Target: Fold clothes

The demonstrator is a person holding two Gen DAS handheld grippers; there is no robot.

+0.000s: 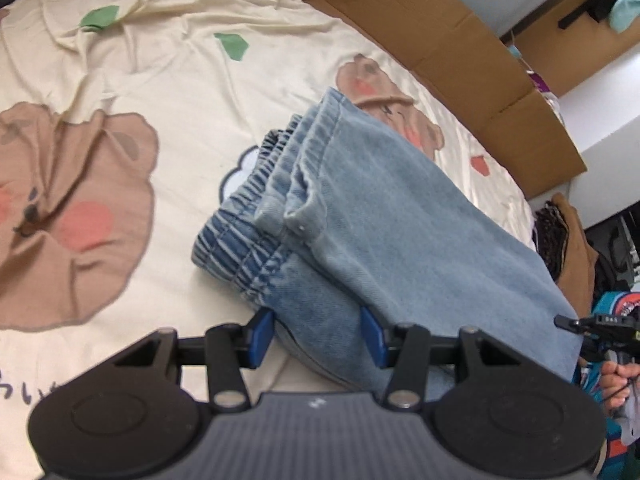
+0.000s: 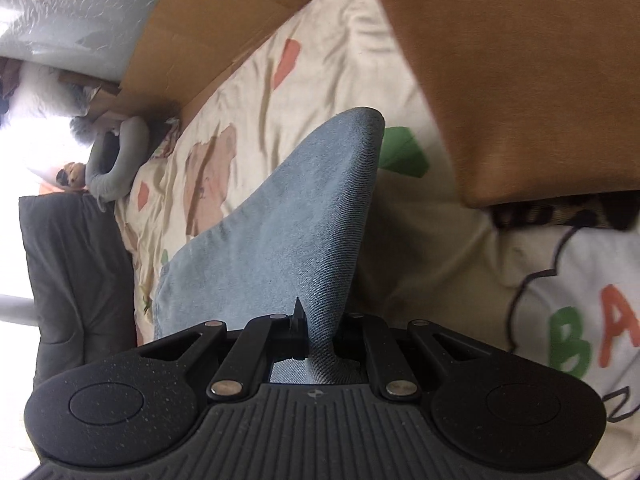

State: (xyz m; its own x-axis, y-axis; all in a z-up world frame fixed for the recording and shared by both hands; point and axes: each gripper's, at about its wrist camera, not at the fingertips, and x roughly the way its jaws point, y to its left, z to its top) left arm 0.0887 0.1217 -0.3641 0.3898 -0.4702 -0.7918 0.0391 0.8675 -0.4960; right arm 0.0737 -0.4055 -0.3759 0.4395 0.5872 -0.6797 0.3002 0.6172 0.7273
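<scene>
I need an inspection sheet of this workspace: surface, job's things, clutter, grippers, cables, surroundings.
Surface: bed sheet, cream with a bear print, wrinkled.
Job's things: folded jeans lying on the sheet, waistband showing.
Clutter: brown cushion beside the jeans.
Grippers: left gripper shut on the thick near fold of the jeans; right gripper shut on a jeans edge.
Cables: nothing seen.
Surroundings: cardboard along the far side of the bed; grey pillow at one end.

Bed with cream cartoon-bear sheet [image 1: 200, 92], wrinkled. Folded light-blue jeans [image 1: 360, 208] lie on it; cardboard [image 1: 460, 40] lines the bed edge beyond the jeans. Brown cushion [image 2: 520, 80] near the jeans.
</scene>
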